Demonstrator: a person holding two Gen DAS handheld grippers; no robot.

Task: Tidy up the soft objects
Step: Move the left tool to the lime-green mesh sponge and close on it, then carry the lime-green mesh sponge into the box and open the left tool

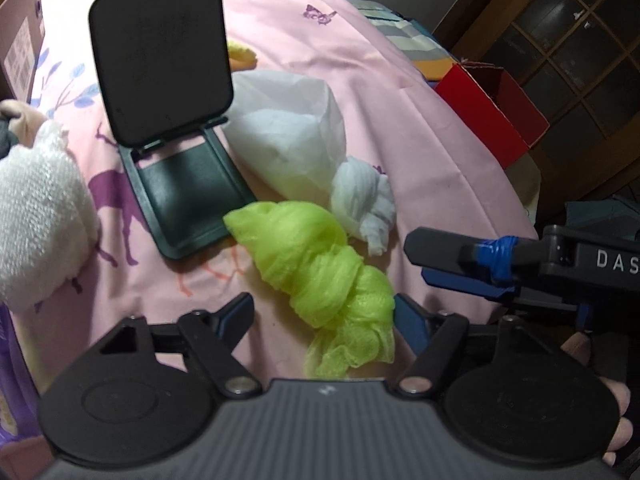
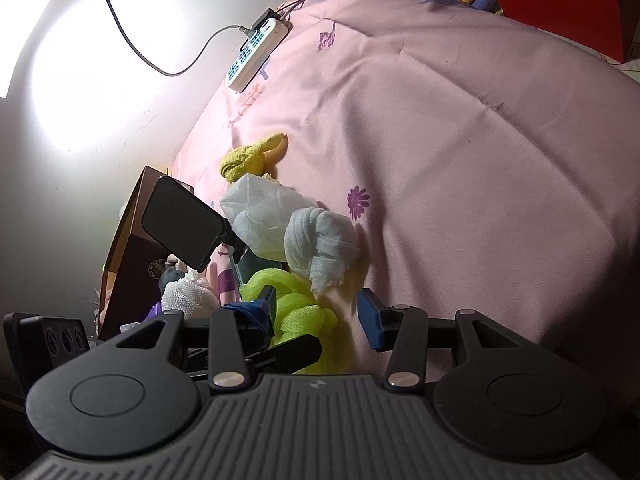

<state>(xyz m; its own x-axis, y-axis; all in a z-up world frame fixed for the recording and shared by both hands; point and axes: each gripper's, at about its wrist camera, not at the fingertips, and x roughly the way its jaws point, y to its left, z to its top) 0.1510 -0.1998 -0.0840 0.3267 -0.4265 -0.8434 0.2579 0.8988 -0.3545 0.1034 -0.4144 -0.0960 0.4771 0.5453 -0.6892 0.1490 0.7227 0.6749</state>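
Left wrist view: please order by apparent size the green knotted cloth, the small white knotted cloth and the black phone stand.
1. black phone stand, largest
2. green knotted cloth, though it lies nearer the camera
3. small white knotted cloth, smallest

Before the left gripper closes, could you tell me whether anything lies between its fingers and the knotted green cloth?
Nothing visible does: the green cloth already lies between the left gripper fingers, on the pink sheet.

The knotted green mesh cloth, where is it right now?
In the left wrist view the knotted green mesh cloth lies on the pink bedsheet, between the left gripper's fingers, beside the knotted white cloth.
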